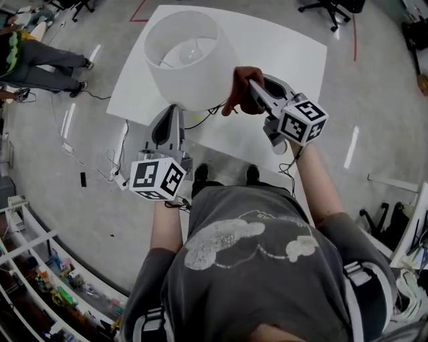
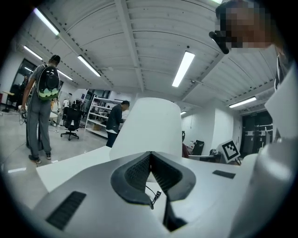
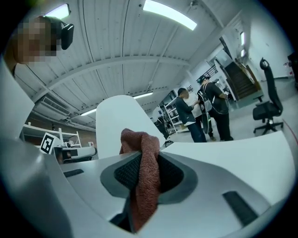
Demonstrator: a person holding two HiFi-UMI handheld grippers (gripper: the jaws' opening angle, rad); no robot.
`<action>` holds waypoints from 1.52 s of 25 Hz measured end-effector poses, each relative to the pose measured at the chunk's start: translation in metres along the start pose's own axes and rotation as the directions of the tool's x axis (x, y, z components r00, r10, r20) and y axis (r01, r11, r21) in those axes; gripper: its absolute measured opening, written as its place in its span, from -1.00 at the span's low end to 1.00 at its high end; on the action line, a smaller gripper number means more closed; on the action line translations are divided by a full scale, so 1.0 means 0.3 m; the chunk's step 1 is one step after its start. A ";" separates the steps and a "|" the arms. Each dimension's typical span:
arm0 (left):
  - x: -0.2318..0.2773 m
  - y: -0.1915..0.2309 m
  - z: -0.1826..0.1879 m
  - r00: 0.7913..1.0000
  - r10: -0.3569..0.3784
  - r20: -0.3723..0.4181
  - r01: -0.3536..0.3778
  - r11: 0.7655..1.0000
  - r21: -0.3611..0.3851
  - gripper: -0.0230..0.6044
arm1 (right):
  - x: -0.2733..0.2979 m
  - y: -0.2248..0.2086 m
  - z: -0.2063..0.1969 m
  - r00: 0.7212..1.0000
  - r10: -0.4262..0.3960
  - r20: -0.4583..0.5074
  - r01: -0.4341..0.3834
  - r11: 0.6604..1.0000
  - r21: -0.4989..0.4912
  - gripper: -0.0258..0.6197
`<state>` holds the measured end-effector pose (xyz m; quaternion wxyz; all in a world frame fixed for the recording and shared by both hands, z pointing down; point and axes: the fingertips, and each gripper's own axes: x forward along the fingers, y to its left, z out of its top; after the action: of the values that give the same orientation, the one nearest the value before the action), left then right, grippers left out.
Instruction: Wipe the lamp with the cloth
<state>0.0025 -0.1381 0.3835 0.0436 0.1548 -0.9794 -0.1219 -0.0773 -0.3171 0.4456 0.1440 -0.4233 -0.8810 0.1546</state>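
Note:
A lamp with a wide white shade (image 1: pixel 187 57) stands on the white table (image 1: pixel 281 53). My right gripper (image 1: pixel 251 83) is at the shade's lower right edge, shut on a reddish-brown cloth (image 1: pixel 239 90). In the right gripper view the cloth (image 3: pixel 144 176) hangs out between the jaws (image 3: pixel 142 158), with the shade (image 3: pixel 116 125) just beyond. My left gripper (image 1: pixel 172 110) points at the shade's near side from below, its jaws shut on nothing. In the left gripper view the shade (image 2: pixel 151 125) rises close behind the gripper's tips (image 2: pixel 150 155). The lamp's base is hidden under the shade.
A black cord (image 1: pixel 200 120) runs over the table's near edge under the shade. People (image 1: pixel 40 63) stand on the floor at far left. An office chair (image 1: pixel 331 10) is at the top right, and shelving (image 1: pixel 40 267) at the lower left. Cables (image 1: pixel 100 167) lie on the floor.

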 end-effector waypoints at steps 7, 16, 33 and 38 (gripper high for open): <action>-0.037 -0.085 -0.077 0.998 0.060 -0.002 -0.060 0.997 -0.040 -0.90 | -0.044 -0.052 -0.087 0.996 0.021 -0.081 -0.022 1.000 -0.001 -0.65; -0.062 -0.052 0.033 0.994 0.079 0.080 -0.076 0.996 -0.045 -0.90 | -0.100 -0.019 0.107 0.998 0.042 0.038 -0.041 0.999 -0.024 -0.65; 0.003 -0.084 0.151 0.988 0.093 0.126 -0.090 0.996 -0.028 -0.90 | 0.016 0.139 0.455 0.962 0.219 0.161 -0.194 0.968 -0.156 -0.65; -0.006 -0.094 0.098 0.972 0.209 0.112 -0.202 0.977 -0.067 -0.90 | 0.049 0.140 0.386 0.941 0.328 0.080 -0.323 0.944 -0.071 -0.65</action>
<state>0.0088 -0.1569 0.3478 0.0022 0.0439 -0.9873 -0.1528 -0.1012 -0.2980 0.3254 0.0643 -0.5596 -0.8085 0.1703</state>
